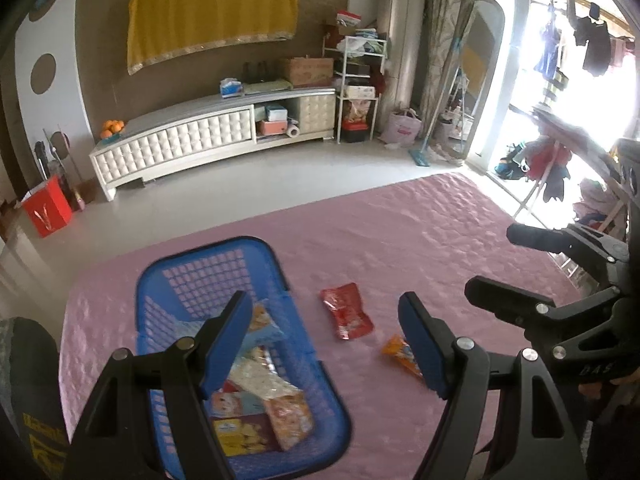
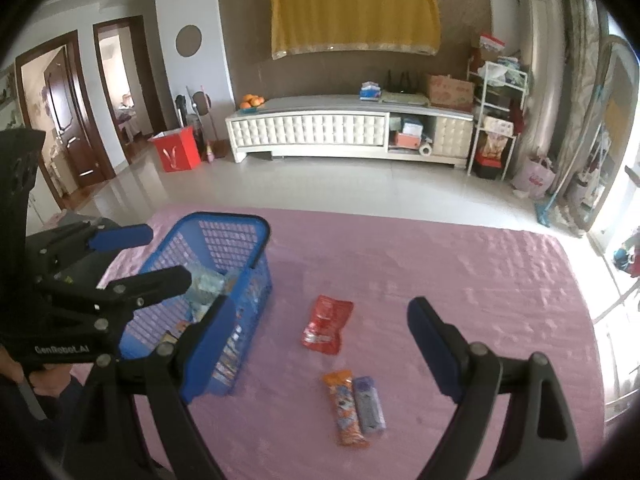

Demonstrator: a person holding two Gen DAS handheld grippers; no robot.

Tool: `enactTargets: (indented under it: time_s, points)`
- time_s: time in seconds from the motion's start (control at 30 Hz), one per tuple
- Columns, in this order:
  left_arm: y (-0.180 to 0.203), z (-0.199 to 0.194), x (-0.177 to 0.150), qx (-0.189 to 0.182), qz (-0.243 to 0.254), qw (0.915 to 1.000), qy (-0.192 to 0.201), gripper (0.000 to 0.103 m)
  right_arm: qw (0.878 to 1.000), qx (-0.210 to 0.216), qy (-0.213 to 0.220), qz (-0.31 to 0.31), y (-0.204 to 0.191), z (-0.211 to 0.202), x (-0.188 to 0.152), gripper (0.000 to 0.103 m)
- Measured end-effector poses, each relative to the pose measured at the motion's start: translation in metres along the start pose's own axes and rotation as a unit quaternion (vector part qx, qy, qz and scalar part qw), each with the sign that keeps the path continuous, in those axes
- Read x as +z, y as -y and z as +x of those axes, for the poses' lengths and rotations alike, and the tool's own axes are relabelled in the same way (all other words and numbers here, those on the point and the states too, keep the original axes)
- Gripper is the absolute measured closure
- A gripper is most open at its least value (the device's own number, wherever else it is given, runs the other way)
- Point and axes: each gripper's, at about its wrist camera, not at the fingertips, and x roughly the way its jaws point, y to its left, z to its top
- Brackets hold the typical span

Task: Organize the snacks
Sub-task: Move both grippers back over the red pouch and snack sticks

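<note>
Both tools hang over a pink quilted bed cover (image 2: 440, 264), jaws apart and holding nothing: the left tool (image 1: 324, 344) above the blue plastic basket (image 1: 320, 364) with several snack packets inside, the right tool (image 2: 320, 344) above the loose snacks. A red pouch (image 2: 326, 324) lies beside the basket; nearer, an orange bar (image 2: 345, 410) and a purple bar (image 2: 370, 404) lie touching side by side.
</note>
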Motion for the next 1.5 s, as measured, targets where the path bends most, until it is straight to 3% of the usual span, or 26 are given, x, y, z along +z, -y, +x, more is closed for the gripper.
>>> enactTargets:
  time_s: [0.37, 0.47, 0.57, 0.9, 1.1, 1.3, 1.4, 1.5]
  points:
    - [0.053, 0.035, -0.008, 0.005, 0.024, 0.9994, -0.025, 0.029, 0.999, -0.028, -0.014, 0.006, 0.045, -0.002, -0.029, 0.013]
    - [0.068, 0.055, -0.01, 0.011, 0.025, 0.9989, -0.039, 0.02, 0.999, -0.032, -0.023, 0.014, 0.061, 0.002, -0.037, 0.013]
    - [0.08, 0.073, -0.012, 0.029, 0.032, 0.9982, -0.043, 0.02, 0.998, -0.035, -0.037, 0.025, 0.076, 0.008, -0.043, 0.013]
    - [0.091, 0.121, -0.024, 0.044, 0.019, 0.9962, -0.073, 0.0, 0.996, -0.041, -0.069, 0.034, 0.107, 0.039, -0.058, 0.013]
    - [0.094, 0.147, -0.028, 0.074, 0.02, 0.9918, -0.102, 0.001, 0.994, -0.039, -0.09, 0.038, 0.116, 0.064, -0.066, 0.013]
    - [0.078, 0.18, -0.029, 0.098, -0.019, 0.9847, -0.143, 0.001, 0.992, -0.042, -0.107, 0.044, 0.128, 0.091, -0.07, 0.013]
    - [0.085, 0.193, -0.027, 0.129, 0.001, 0.9801, -0.151, 0.0, 0.991, -0.041, -0.118, 0.046, 0.134, 0.106, -0.073, 0.013]
    - [0.089, 0.21, -0.025, 0.115, 0.012, 0.9787, -0.17, 0.001, 0.991, -0.041, -0.12, 0.052, 0.141, 0.114, -0.075, 0.013]
